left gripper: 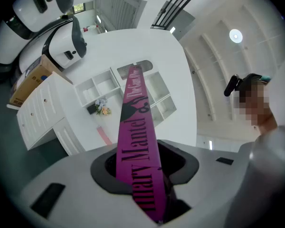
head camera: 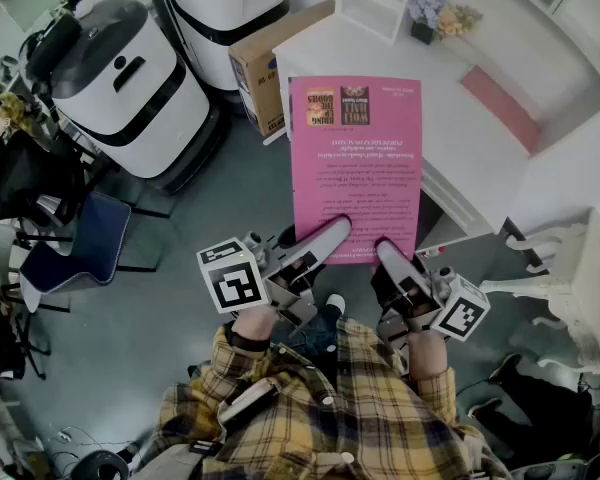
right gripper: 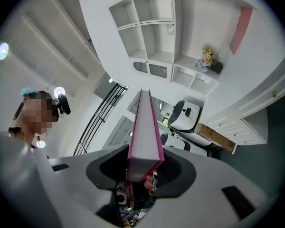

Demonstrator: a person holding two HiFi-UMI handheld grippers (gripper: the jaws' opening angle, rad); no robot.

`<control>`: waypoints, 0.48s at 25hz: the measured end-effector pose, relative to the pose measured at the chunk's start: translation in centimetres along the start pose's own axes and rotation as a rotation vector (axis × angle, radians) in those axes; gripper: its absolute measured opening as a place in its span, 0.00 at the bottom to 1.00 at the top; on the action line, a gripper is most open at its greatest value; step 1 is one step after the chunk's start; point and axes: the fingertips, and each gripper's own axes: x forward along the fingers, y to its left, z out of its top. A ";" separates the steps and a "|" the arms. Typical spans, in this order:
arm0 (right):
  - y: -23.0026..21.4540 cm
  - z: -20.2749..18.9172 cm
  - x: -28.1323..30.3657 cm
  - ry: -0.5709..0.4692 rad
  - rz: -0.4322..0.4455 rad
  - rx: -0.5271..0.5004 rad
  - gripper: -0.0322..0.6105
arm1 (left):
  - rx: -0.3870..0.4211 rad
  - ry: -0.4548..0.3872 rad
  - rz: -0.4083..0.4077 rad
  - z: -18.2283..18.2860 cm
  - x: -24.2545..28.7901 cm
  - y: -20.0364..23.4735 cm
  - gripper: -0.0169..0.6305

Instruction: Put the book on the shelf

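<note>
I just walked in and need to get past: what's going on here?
A person in a plaid shirt holds a pink book flat out in front, its near edge clamped by the left hand-held gripper and the right hand-held gripper. The white shelf unit stands ahead; the book is not on it yet.

Person seen from above, wearing a long-sleeved plaid shirt (head camera: pixel 370 418) in yellow, navy and white. Left gripper (head camera: pixel 332 232) and right gripper (head camera: pixel 388 254) are pale grey with dark inner parts. Left marker cube (head camera: pixel 232 276) and right marker cube (head camera: pixel 464 308) are white with black squares.
</note>
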 end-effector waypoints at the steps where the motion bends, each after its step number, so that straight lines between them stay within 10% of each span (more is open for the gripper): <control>1: 0.0 0.1 -0.1 0.001 0.000 0.001 0.31 | 0.000 -0.001 0.002 -0.1 0.1 0.0 0.27; 12: 0.5 0.2 -0.3 0.037 0.010 0.005 0.31 | -0.012 -0.031 0.017 -0.4 -0.1 -0.5 0.28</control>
